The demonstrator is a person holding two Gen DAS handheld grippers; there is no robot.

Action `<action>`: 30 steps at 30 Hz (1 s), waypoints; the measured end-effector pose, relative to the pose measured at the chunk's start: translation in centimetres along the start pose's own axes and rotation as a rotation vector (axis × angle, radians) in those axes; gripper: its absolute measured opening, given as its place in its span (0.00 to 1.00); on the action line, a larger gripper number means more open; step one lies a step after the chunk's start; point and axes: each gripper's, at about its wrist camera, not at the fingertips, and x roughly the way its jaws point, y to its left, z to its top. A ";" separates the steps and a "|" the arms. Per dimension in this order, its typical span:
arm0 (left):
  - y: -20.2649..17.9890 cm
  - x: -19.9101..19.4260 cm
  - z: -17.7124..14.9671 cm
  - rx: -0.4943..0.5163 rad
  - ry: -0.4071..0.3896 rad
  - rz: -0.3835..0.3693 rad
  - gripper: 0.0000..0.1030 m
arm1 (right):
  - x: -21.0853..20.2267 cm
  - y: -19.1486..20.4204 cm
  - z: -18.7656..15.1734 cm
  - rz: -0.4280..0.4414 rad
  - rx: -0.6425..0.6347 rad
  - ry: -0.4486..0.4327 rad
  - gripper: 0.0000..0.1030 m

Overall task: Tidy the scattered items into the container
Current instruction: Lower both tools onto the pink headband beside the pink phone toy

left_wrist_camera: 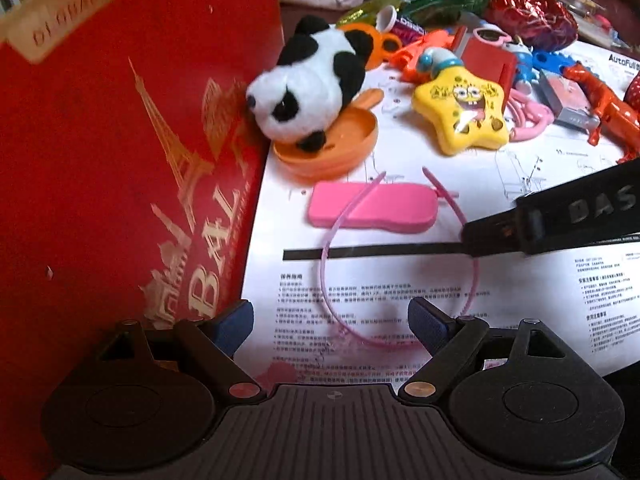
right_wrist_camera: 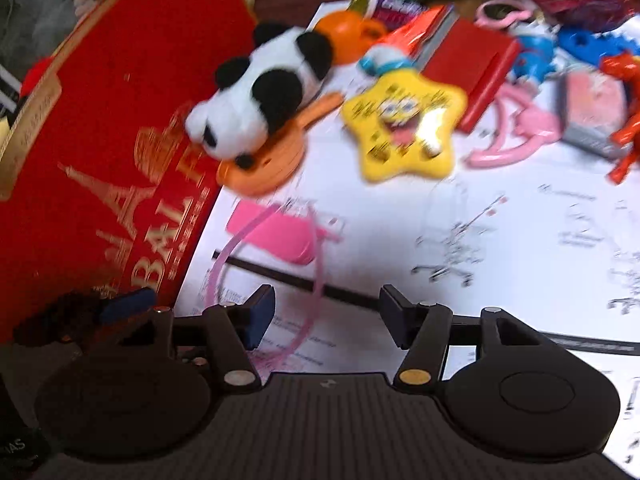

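Note:
A thin pink headband (left_wrist_camera: 326, 280) lies on the white printed sheet (left_wrist_camera: 400, 288), and its curved end sits between the fingers of my open left gripper (left_wrist_camera: 330, 320), which hangs just above it. In the blurred right wrist view, one arm of the headband (right_wrist_camera: 318, 264) runs between the fingers of my right gripper (right_wrist_camera: 328, 316); the pads stand apart from it. A tall red box (left_wrist_camera: 120, 160) stands at the left. A pink flat case (left_wrist_camera: 372, 208) lies under the headband's tips. Behind it, a panda plush (left_wrist_camera: 308, 88) rests on an orange dish (left_wrist_camera: 340, 152).
A yellow star-shaped cartoon toy (left_wrist_camera: 464, 112), a red block (left_wrist_camera: 488, 60), pink rings, an orange-red toy and foil-wrapped things crowd the far right. The right tool's black housing (left_wrist_camera: 560, 216) reaches in from the right. The red box (right_wrist_camera: 100, 160) wall stands close at the left.

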 end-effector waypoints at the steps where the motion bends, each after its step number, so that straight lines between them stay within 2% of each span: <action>1: 0.1 0.1 -0.1 0.000 0.000 -0.006 0.88 | 0.4 0.2 -0.1 0.001 -0.007 0.011 0.59; 4: 0.2 0.4 -0.3 -0.004 0.002 -0.027 0.88 | 1.3 0.6 -0.2 0.004 -0.021 0.035 0.51; 6: 0.3 0.9 -0.2 -0.016 0.012 -0.055 0.88 | 1.7 0.7 -0.3 0.001 -0.035 0.046 0.39; 11: 0.1 1.4 -0.2 -0.026 0.020 -0.114 0.87 | 2.1 -0.3 -0.4 -0.019 -0.034 0.065 0.21; 16: -0.7 1.7 0.0 -0.020 0.028 -0.174 0.85 | 1.7 -1.4 -0.2 -0.036 -0.016 0.063 0.21; 21: -2.5 1.4 0.7 0.028 0.020 -0.246 0.82 | 1.1 -3.2 0.5 -0.106 0.019 0.027 0.21; 23: -3.0 1.3 1.1 0.038 0.010 -0.247 0.82 | 0.7 -4.1 0.8 -0.133 0.050 0.013 0.22; 30: -2.2 1.2 1.6 0.005 0.011 -0.231 0.82 | -0.8 -6.1 0.4 -0.112 0.116 -0.006 0.23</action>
